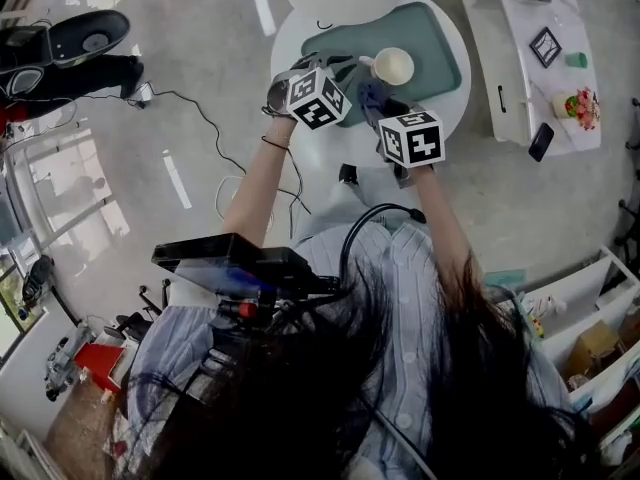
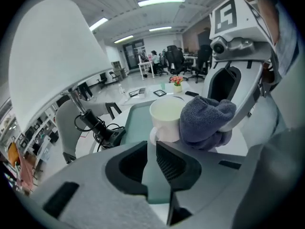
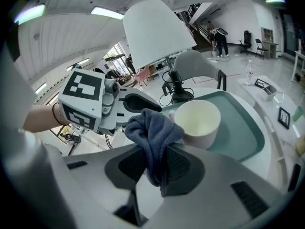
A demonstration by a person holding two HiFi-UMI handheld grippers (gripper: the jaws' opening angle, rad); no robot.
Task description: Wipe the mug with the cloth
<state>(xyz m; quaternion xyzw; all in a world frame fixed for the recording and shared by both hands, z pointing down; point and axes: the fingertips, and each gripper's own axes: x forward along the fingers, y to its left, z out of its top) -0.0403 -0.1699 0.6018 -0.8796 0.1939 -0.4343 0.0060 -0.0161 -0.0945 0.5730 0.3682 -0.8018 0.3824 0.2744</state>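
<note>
A: Where's the mug [image 3: 198,123]?

B: Upright on the teal tray [image 1: 440,58], on the round white counter [image 1: 288,40], below the white lampshade [image 3: 155,32]. Mouth up, nothing inside as far as visible. Handle [image 2: 153,136] turned toward the left side.

A: And the cloth [image 3: 152,132]?

B: Bunched into a grey-blue wad, right up against the mug's outer wall. Looks like contact, though hard to swear to. Lower tail pinched in the right gripper [image 3: 152,152], jaws clenched on it, wad standing up above the tips.

A: Which way from those jaws to the mug?

B: Ahead and a little to the right, just beyond the wad. So probably a short push forward and rightward, then a sweep round the wall or over the rim.

A: Left gripper [image 2: 151,147]?

B: Facing the mug from the opposite side. Jaws a thin slit apart, only the tray's teal showing through, nothing between them. Handle just past the tips, dead ahead. Seems placed to steady the mug, not gripping yet.

A: Nearer side?

B: Both close. Right one nearer in effect, with the cloth already at the wall.

A: Risk?

B: Likely a sliding or tipping mug if wiped with the handle unheld.
</note>
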